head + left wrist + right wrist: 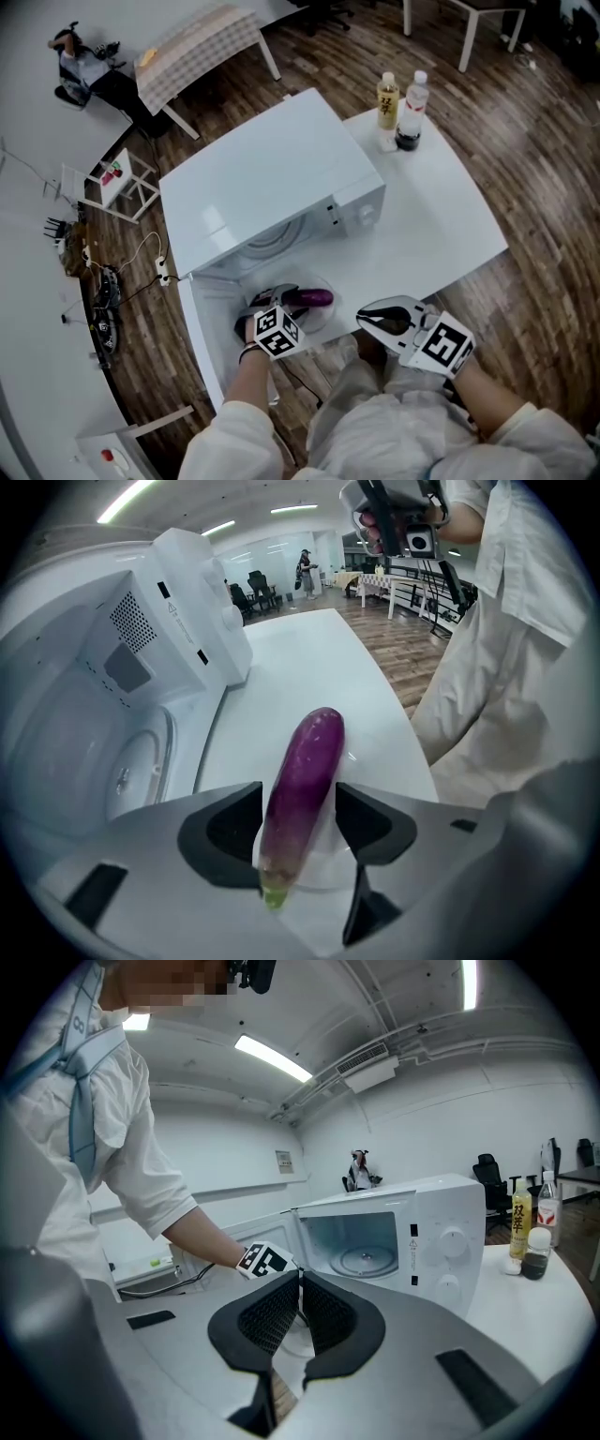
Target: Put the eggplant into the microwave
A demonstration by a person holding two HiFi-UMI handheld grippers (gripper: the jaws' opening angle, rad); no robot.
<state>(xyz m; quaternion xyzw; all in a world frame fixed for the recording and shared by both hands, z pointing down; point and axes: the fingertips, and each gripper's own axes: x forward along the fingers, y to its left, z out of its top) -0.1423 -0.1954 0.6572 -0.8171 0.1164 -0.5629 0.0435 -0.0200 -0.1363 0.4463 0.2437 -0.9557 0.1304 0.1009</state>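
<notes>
A purple eggplant [313, 298] [305, 785] lies on a clear plate [325, 315] on the white table [422, 225], just in front of the open white microwave [272, 178] [141, 639] [441, 1232]. My left gripper [279, 305] [298, 799] points steeply down over it. Its jaws stand open on either side of the eggplant's stem half, and I see no squeeze. The marker cube of the left gripper [265, 1261] shows in the right gripper view. My right gripper [372, 319] [300, 1283] hovers to the right, near the table's front edge, shut and holding nothing.
The microwave door [211, 337] hangs open toward me at the left. Its glass turntable [131, 771] [366, 1260] is bare. Two drink bottles [388, 100] [411, 111] and a small dark jar [537, 1253] stand at the table's far corner.
</notes>
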